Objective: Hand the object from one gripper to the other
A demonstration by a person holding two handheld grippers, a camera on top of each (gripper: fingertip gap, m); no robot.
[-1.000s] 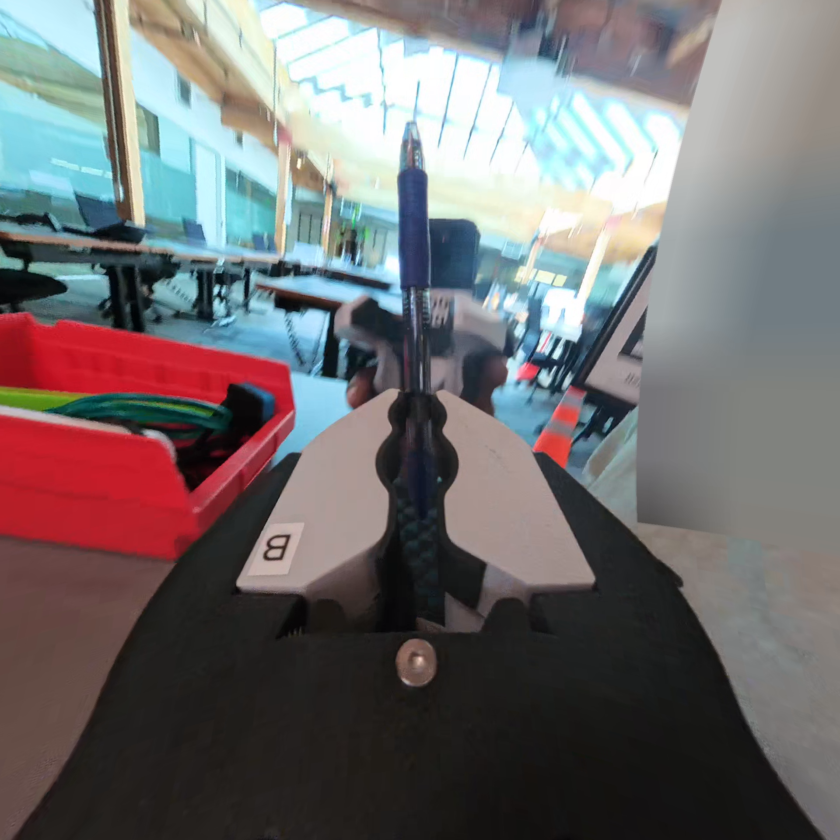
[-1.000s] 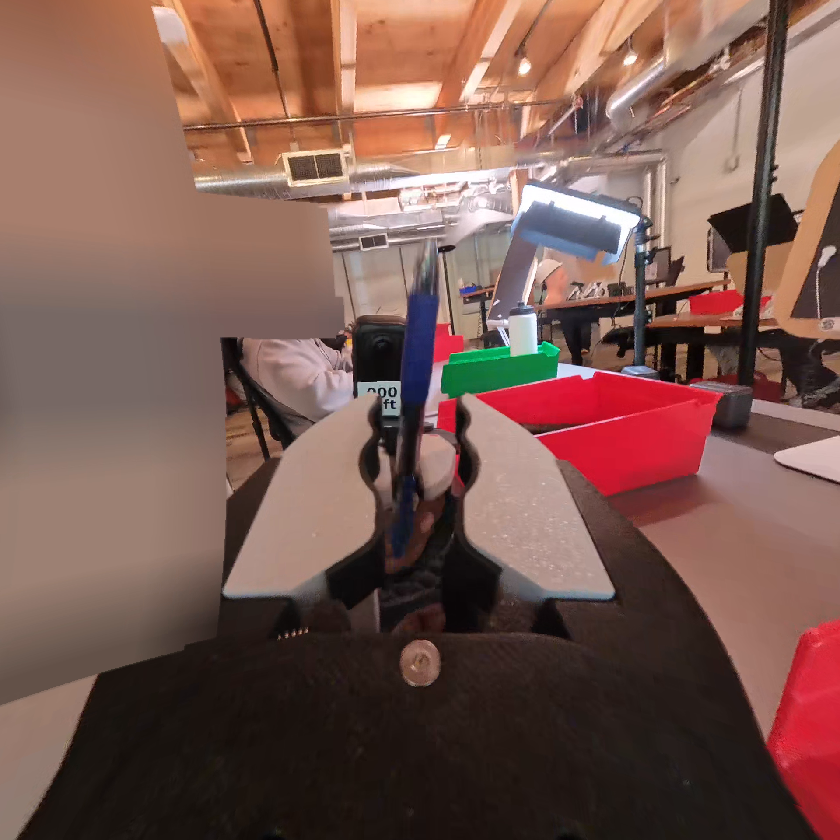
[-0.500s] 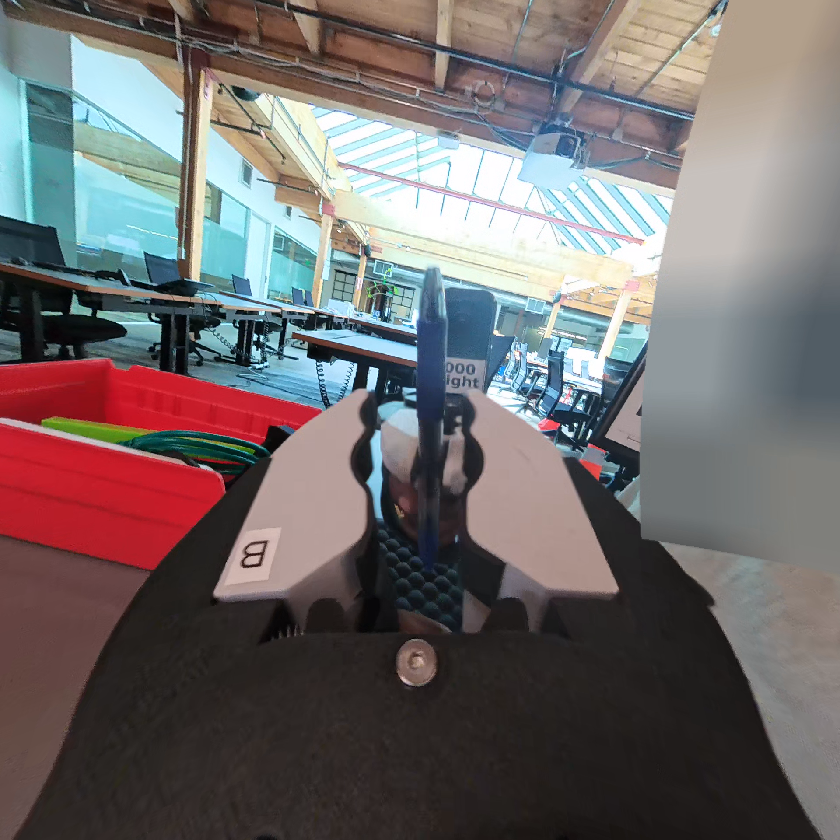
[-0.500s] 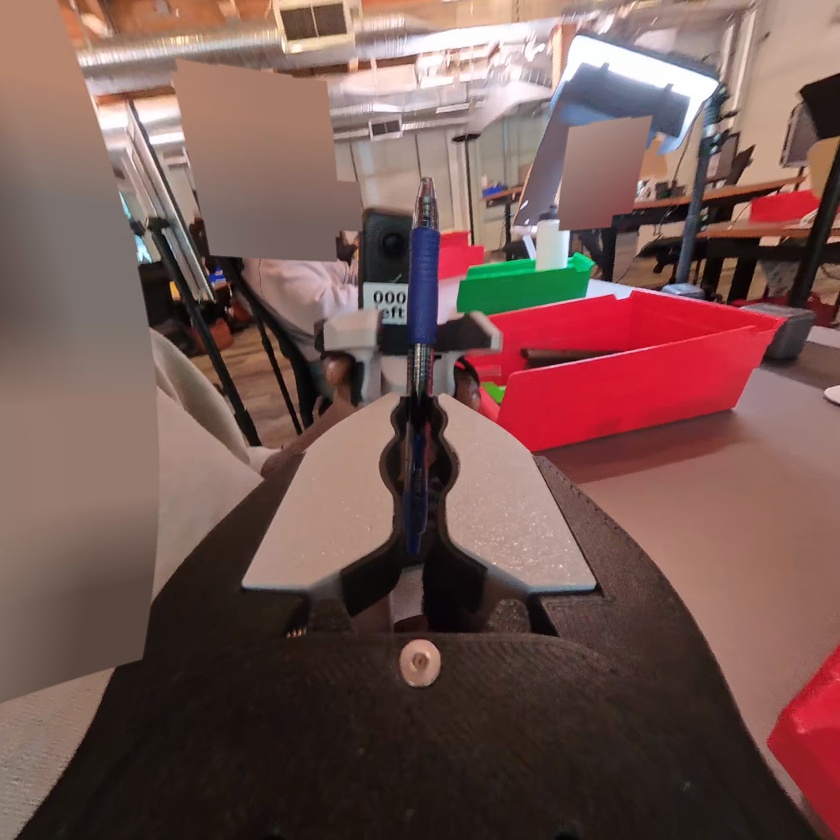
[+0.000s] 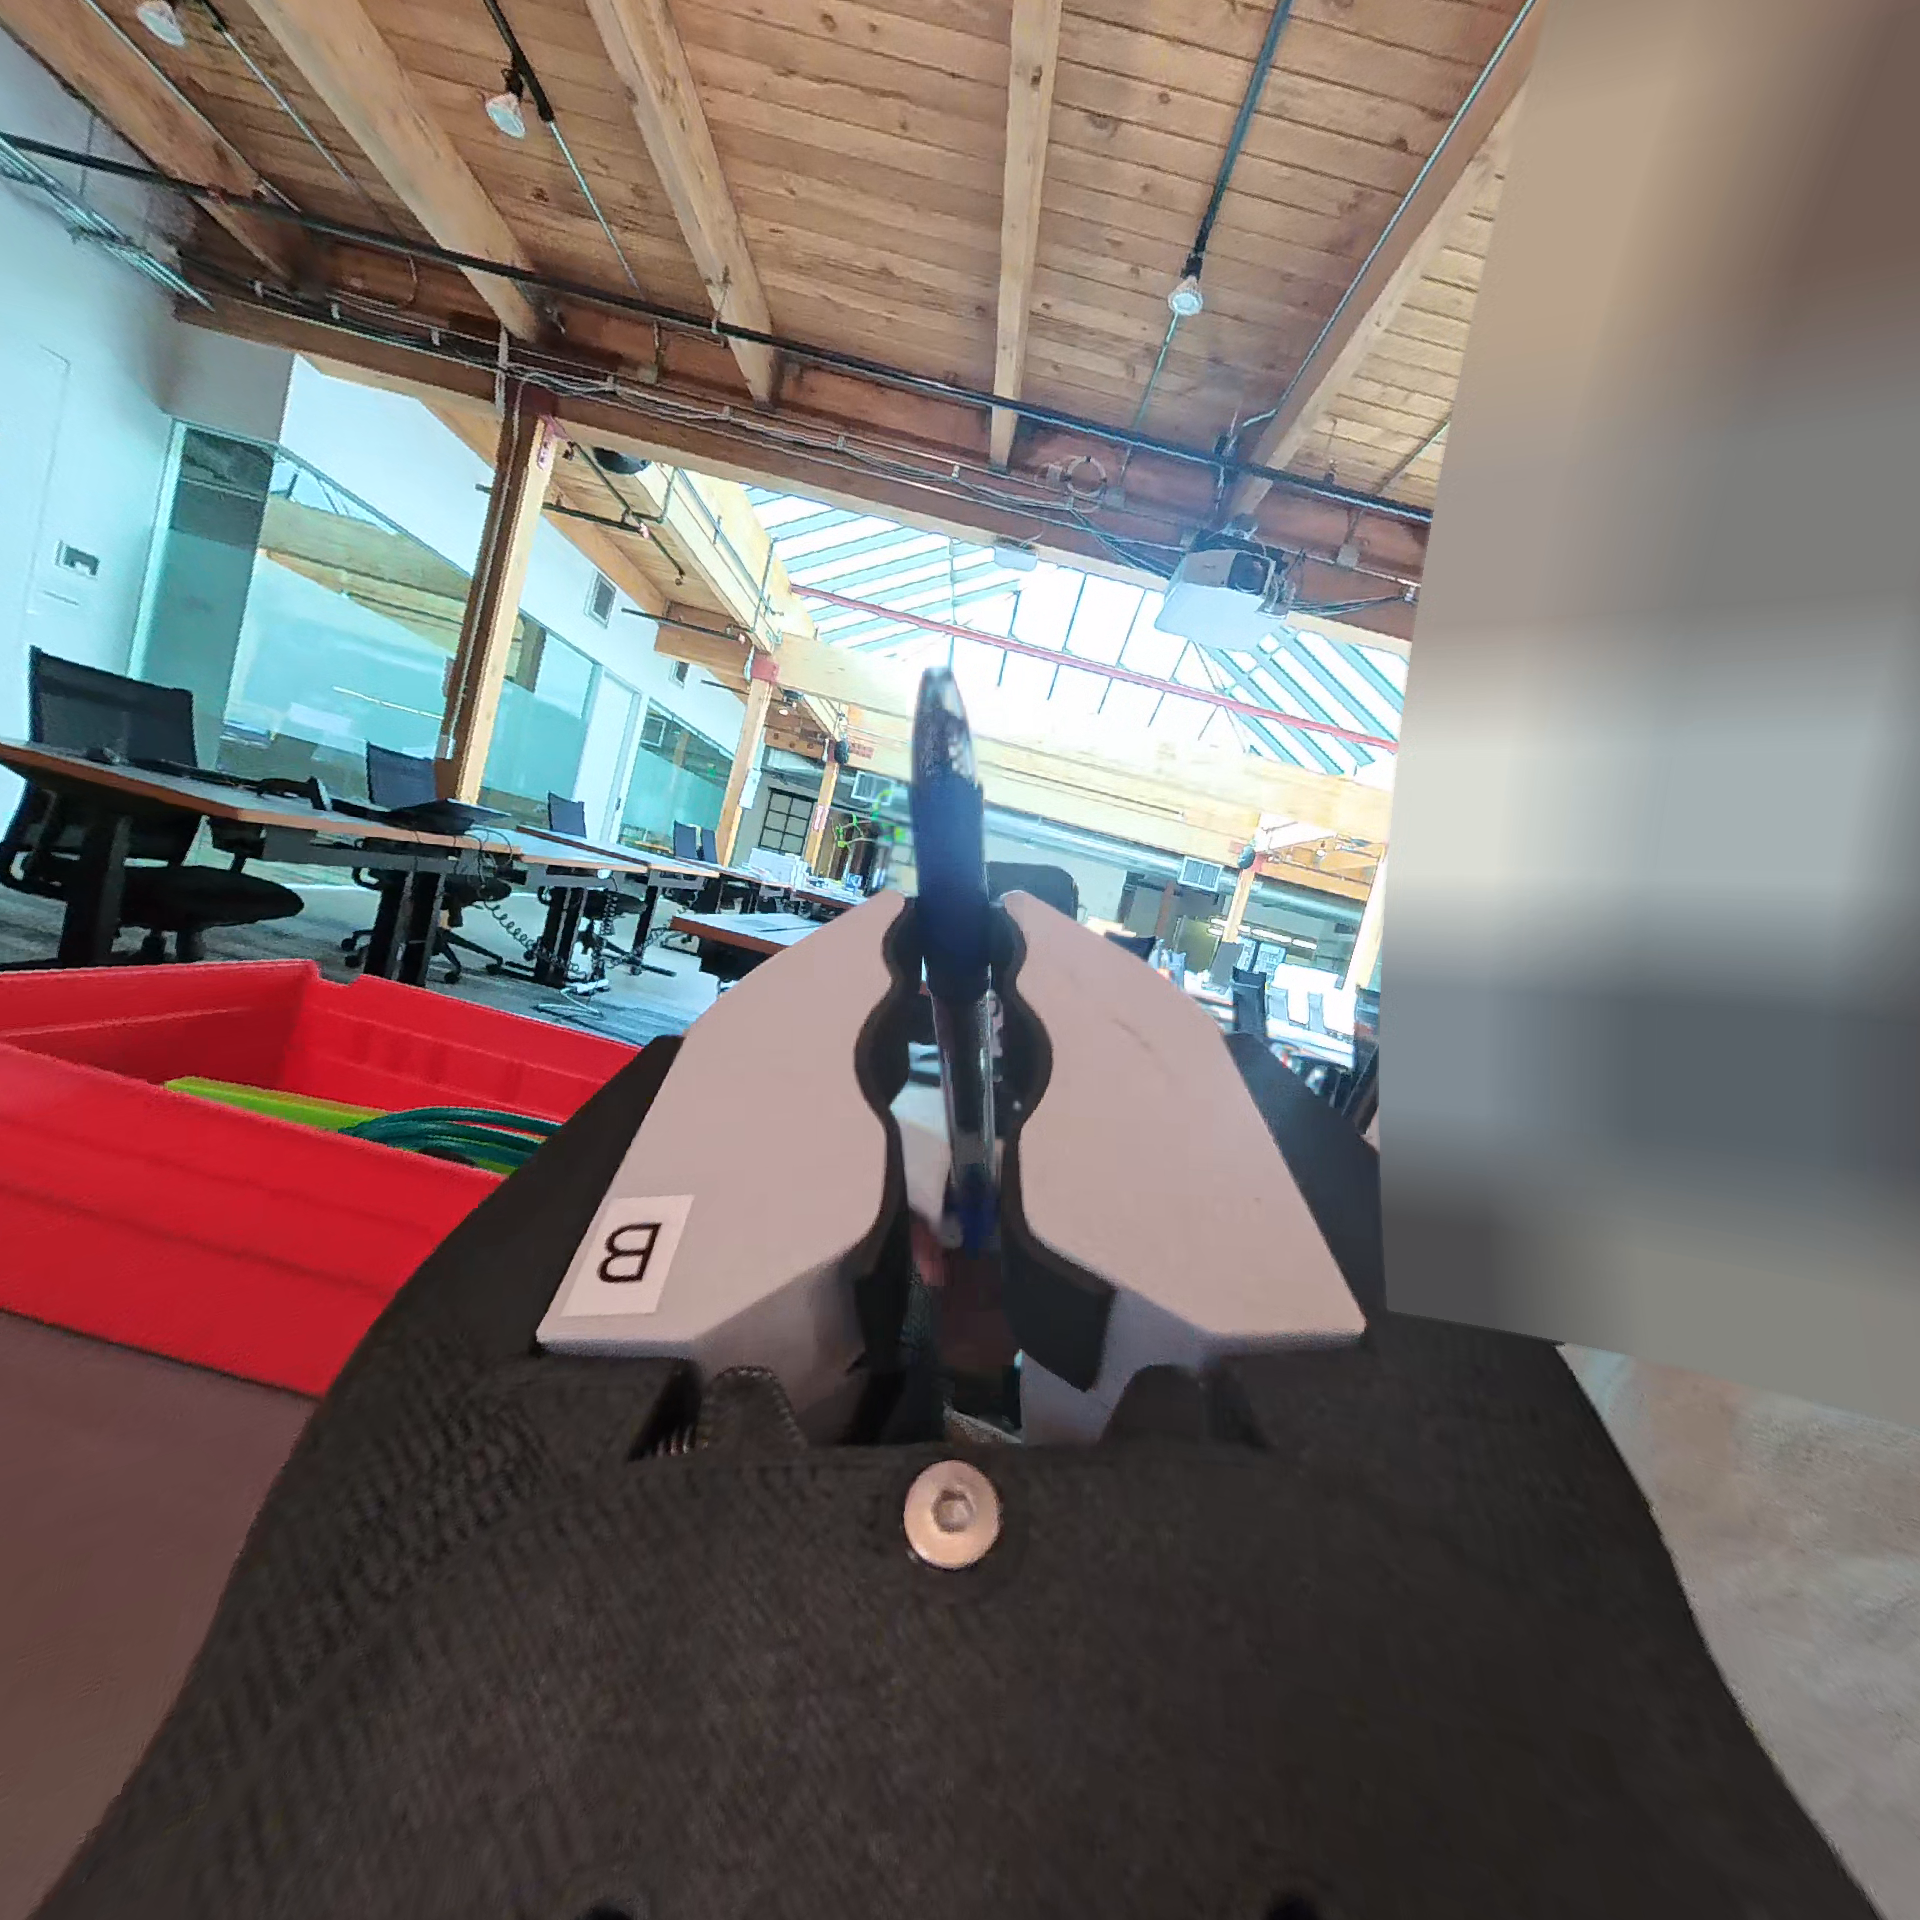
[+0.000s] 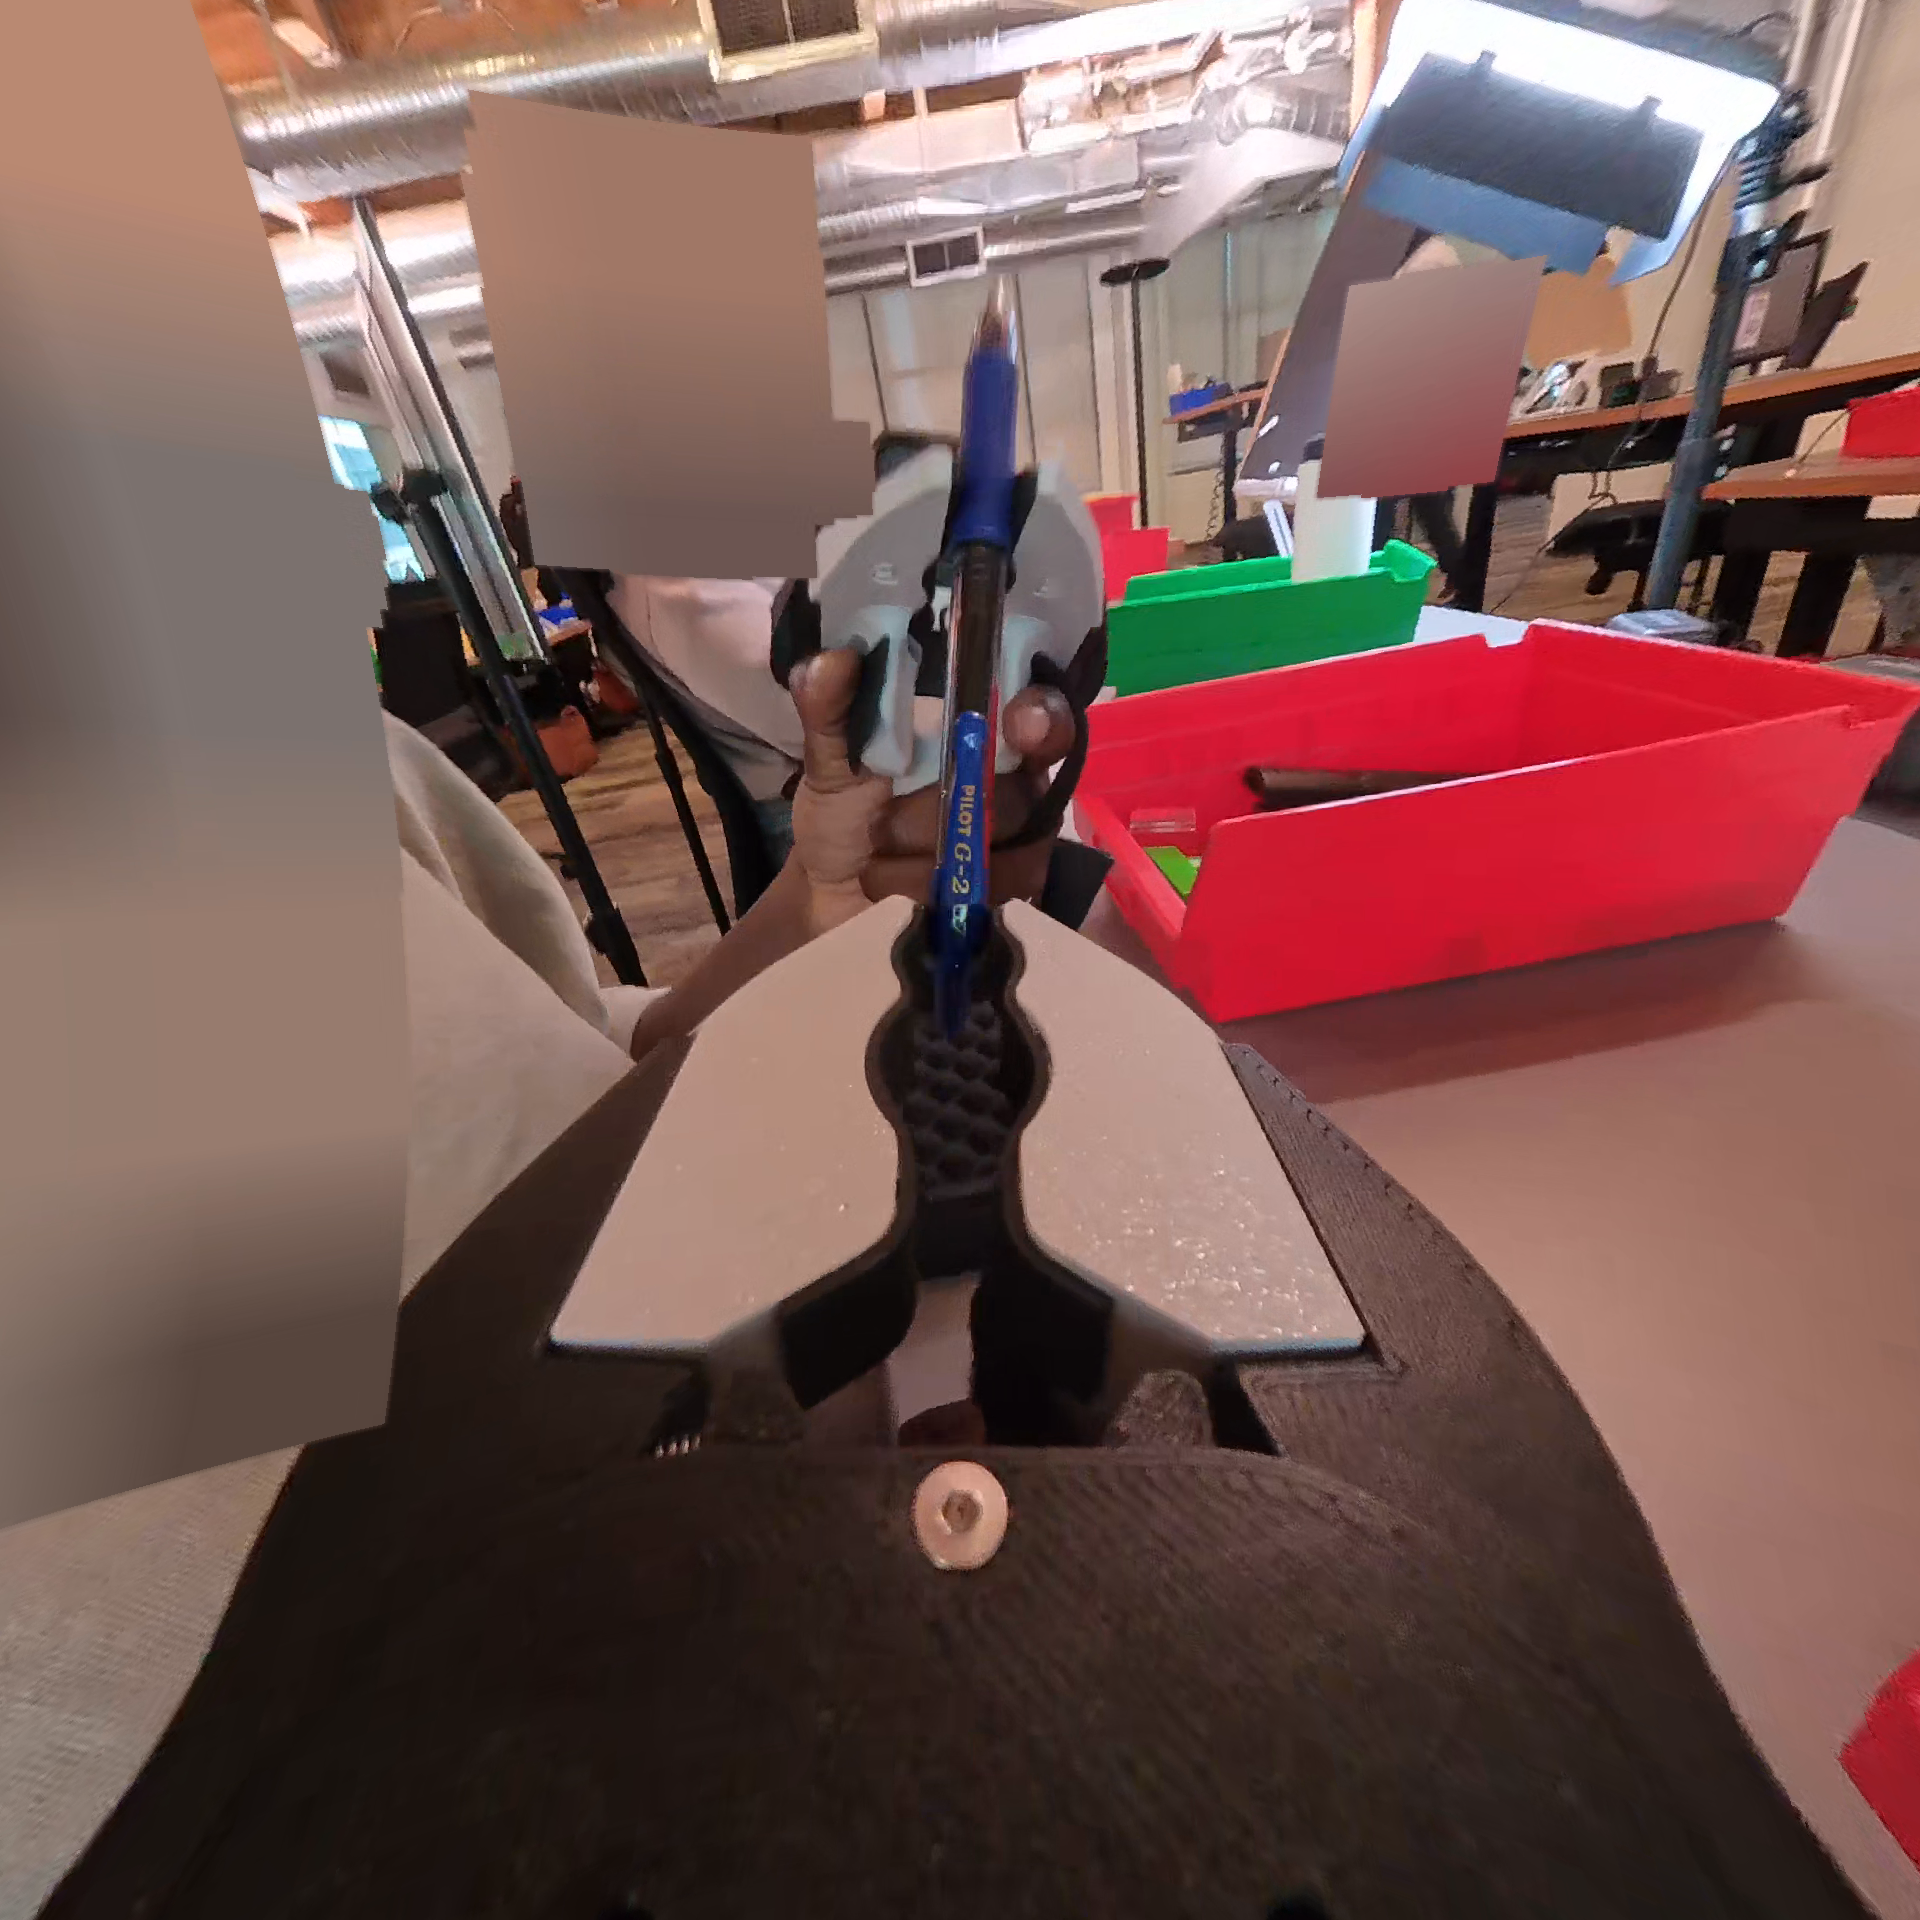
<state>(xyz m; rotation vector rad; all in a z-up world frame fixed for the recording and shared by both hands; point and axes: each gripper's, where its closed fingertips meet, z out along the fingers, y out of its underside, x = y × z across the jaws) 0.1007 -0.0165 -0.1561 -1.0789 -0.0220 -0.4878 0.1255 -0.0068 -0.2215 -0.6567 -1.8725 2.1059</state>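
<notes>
Blue slim pen [image 6: 977,665] clamped by right tongs [image 6: 958,925] and left tongs [image 5: 951,935].

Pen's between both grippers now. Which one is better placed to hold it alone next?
Left. The left gripper straddles the pen at its blue grip sleeve, farther up the barrel; the right gripper pinches only the tail end at its fingertips. Whether the left has fully closed is unclear.

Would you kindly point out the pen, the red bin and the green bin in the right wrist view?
pen [image 6: 968,821]: right wrist view, on its clear barrel.
red bin [image 6: 1486,883]: right wrist view, on its front wall.
green bin [image 6: 1247,629]: right wrist view, on its front wall.
</notes>
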